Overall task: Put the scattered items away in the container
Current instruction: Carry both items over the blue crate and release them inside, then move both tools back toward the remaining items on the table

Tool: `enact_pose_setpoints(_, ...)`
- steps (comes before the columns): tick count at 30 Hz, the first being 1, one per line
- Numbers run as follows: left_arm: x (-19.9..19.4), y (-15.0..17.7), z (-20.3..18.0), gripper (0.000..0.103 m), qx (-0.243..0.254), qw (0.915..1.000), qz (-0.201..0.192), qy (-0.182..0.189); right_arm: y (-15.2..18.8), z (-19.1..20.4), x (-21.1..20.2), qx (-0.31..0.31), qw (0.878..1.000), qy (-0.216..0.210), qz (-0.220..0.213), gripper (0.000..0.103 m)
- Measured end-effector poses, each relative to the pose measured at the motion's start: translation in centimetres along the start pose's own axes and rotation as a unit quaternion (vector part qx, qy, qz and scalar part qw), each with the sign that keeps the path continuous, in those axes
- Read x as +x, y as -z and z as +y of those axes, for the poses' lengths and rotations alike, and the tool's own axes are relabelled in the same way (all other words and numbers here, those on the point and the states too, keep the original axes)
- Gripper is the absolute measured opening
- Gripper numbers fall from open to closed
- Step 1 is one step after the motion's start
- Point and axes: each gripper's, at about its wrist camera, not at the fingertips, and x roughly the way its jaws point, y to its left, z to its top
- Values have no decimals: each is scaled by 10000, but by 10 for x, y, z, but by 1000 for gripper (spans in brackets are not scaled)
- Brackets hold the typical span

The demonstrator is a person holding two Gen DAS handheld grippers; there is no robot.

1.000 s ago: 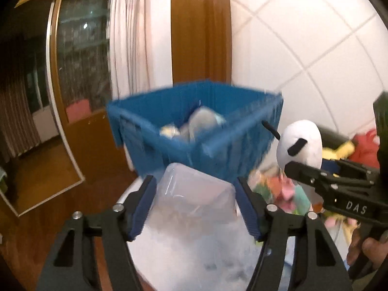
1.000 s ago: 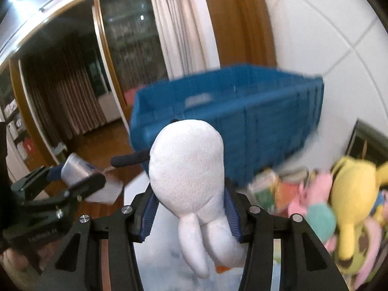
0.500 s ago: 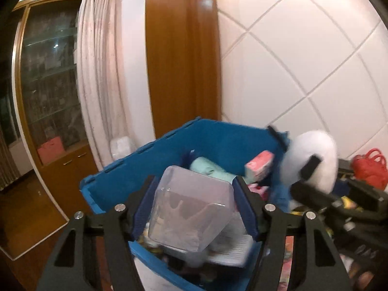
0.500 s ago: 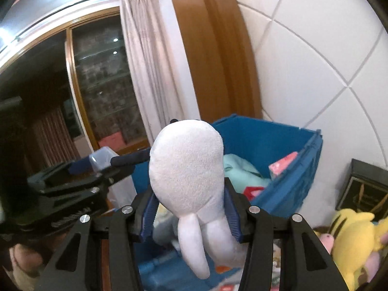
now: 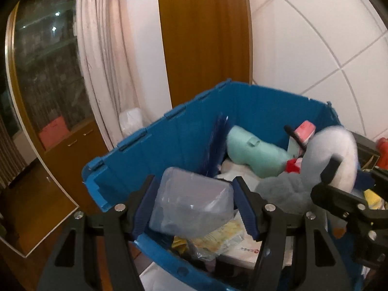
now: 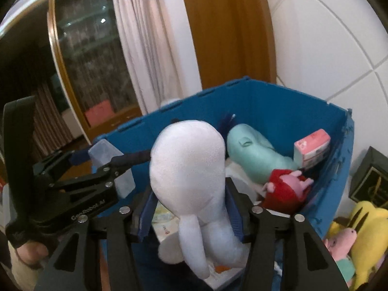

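- Left wrist view: left gripper [image 5: 194, 206] sits at lower centre of the frame, about half open, both blue pads bearing on the sides of a clear plastic box [image 5: 191, 202]; the box hangs above the near rim of the blue crate [image 5: 266, 104]
- Same view, right edge: right gripper [image 5: 344, 181] is seen side-on with the white plush toy [image 5: 339, 152] over the crate interior; its jaw gap cannot be judged from here
- Crate already holds a mint plush [image 5: 254, 152], a pink carton [image 5: 305, 131] and papers, so free space is judged tightest at the far right corner
- Right wrist view: at lower centre the jaws have just been opening and the white plush stands between them; the right pad looks barely in contact, so the toy appears on the point of release
- Advice: let the plush drop clear of the red plush [image 6: 283, 189] and draw back before the box goes
- Advice: carry the clear box further in past the rim, then open; released where it now hangs, it may catch the edge and tip outward
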Motion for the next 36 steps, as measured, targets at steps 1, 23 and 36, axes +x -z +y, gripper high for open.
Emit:
enact_pose_setpoints(1,5,0,1,63,-12,10000,43,51,1,1,2,13,10000,43,8,62)
enact_pose_setpoints(23,-21,19,-13,78,-40,9999,33,140,22,-24,-38,374,9966,710,-210,103)
enact_pose_setpoints(36,-92,45,-77,100,162,9986,-353,348,59,-45,-108,480,9909,1174,-443,103)
